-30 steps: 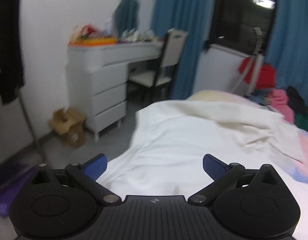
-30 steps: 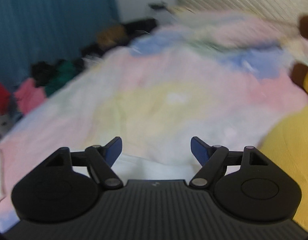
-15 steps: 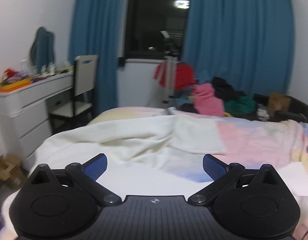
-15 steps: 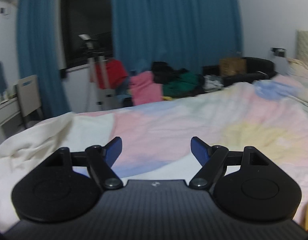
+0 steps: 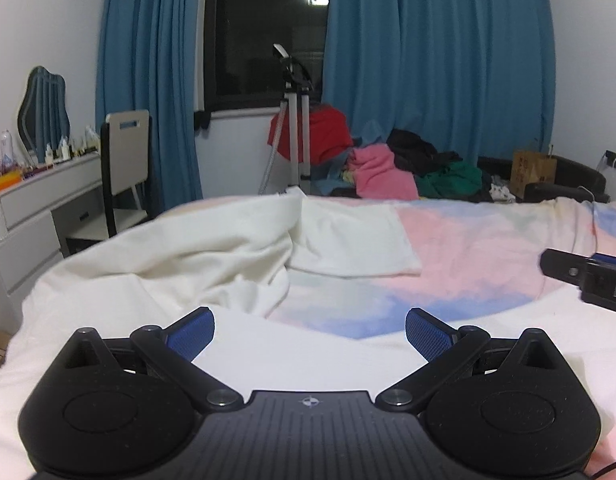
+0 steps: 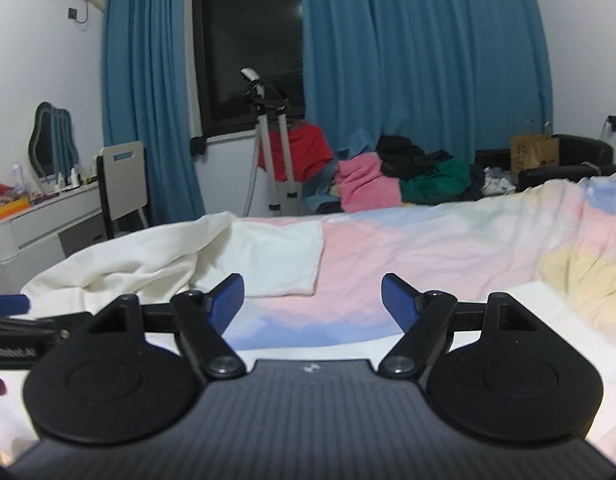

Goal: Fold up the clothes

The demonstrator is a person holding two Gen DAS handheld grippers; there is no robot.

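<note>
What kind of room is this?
Most likely a bedroom. There's a bed with a pastel cover, a dresser with a mirror by the wall, and a pile of clothes under the blue curtains.

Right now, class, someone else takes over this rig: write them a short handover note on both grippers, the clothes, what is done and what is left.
Left gripper: open, empty, over the near edge of the bed.
Right gripper: open, empty, beside it.
White garment: crumpled on the pastel bedspread, ahead and left of both grippers, one flat part reaching right.
Clothes pile: beyond the bed by the curtains.
Done: no finished fold visible.
Left: grasp, spread and fold the white garment, then the pile.
</note>
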